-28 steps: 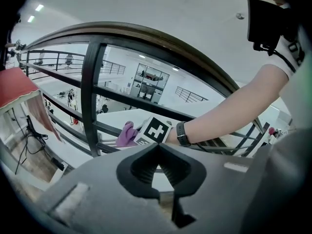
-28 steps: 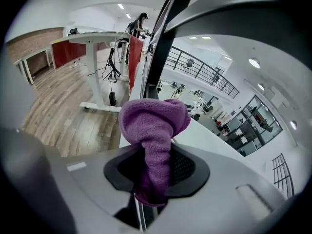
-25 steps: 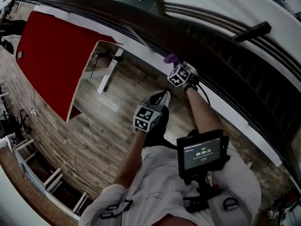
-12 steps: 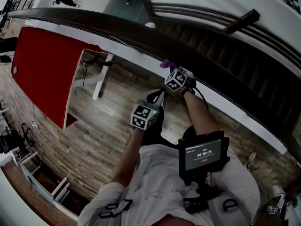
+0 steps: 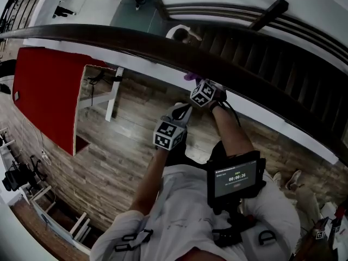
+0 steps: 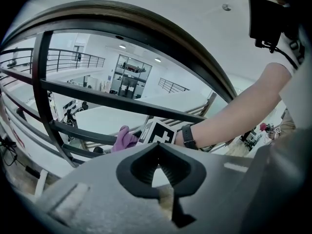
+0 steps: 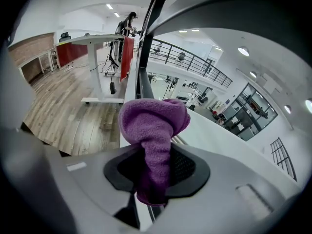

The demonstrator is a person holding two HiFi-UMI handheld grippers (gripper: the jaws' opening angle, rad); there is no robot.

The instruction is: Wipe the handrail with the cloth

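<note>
A dark wooden handrail (image 5: pixel 130 42) curves across the head view from left to right. My right gripper (image 5: pixel 194 83) is shut on a purple cloth (image 5: pixel 190 76), which sits against the rail's near edge. In the right gripper view the cloth (image 7: pixel 153 126) bulges out between the jaws, with the rail (image 7: pixel 224 9) arching overhead. My left gripper (image 5: pixel 182 112) hangs lower, away from the rail, jaws shut and empty. The left gripper view looks up at the handrail (image 6: pixel 146 30), the cloth (image 6: pixel 124 139) and the right gripper's marker cube (image 6: pixel 158 133).
Dark balusters (image 5: pixel 255 75) and a white ledge (image 5: pixel 261 126) run under the rail. A red-topped desk (image 5: pixel 46 91) on white legs (image 5: pixel 111 99) stands on the wood floor (image 5: pixel 125 140) at left. A screen unit (image 5: pixel 235 178) is strapped to the person's chest.
The right gripper and the cloth have slid slightly left along the handrail. The head view has shifted. The left gripper has kept its place below the rail.
</note>
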